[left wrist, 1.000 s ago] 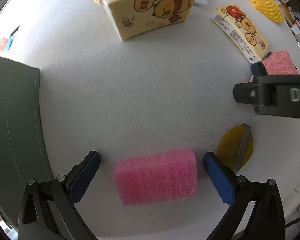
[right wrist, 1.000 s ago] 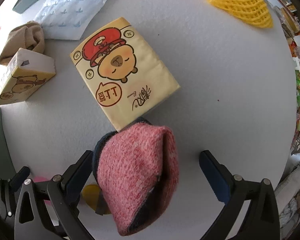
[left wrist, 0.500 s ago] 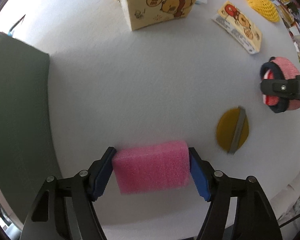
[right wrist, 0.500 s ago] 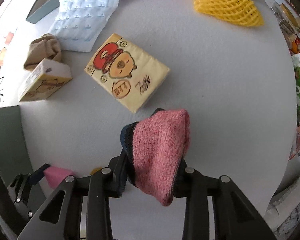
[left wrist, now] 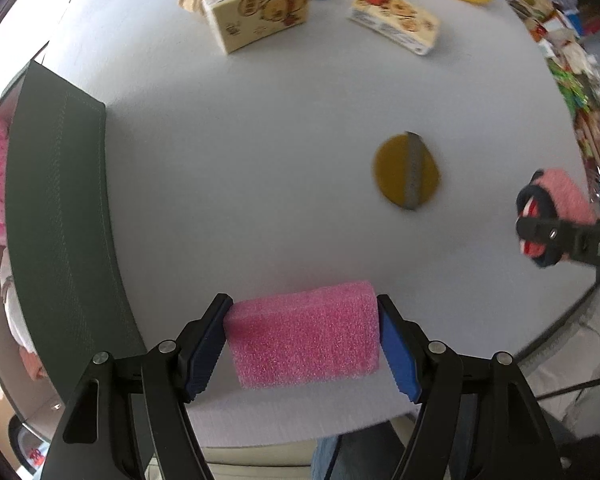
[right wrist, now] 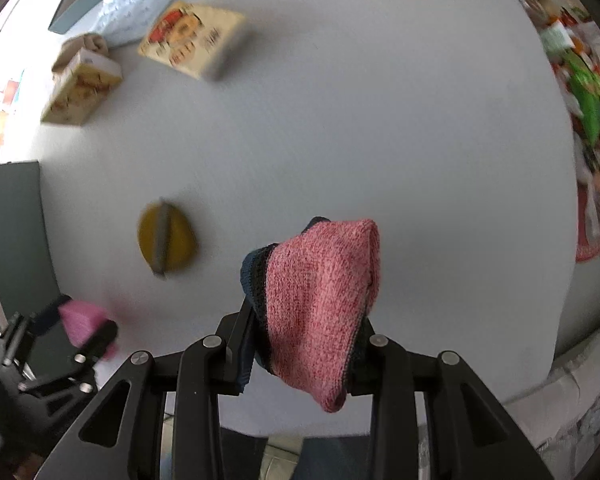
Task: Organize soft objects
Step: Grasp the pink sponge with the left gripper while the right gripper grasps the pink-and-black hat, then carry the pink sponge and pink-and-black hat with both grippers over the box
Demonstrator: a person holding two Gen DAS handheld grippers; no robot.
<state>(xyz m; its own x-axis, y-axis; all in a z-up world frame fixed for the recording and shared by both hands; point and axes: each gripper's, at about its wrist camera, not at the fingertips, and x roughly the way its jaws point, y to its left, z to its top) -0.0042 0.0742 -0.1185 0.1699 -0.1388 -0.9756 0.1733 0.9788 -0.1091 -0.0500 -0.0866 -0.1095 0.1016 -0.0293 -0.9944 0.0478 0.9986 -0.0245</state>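
Pink foam block (left wrist: 304, 338) sits pinched between my left claw (left wrist: 302, 340) pads, lifted over the near edge of the white surface (left wrist: 260, 160). My right claw (right wrist: 304, 344), squeezed tight, clamps the pink knit sock (right wrist: 320, 300) above that surface.

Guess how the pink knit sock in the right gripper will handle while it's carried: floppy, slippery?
Probably floppy: the sock droops past the shut right gripper. Likely light, since a pinch on one part holds it up. The knit looks grippy, so a slip seems unlikely.
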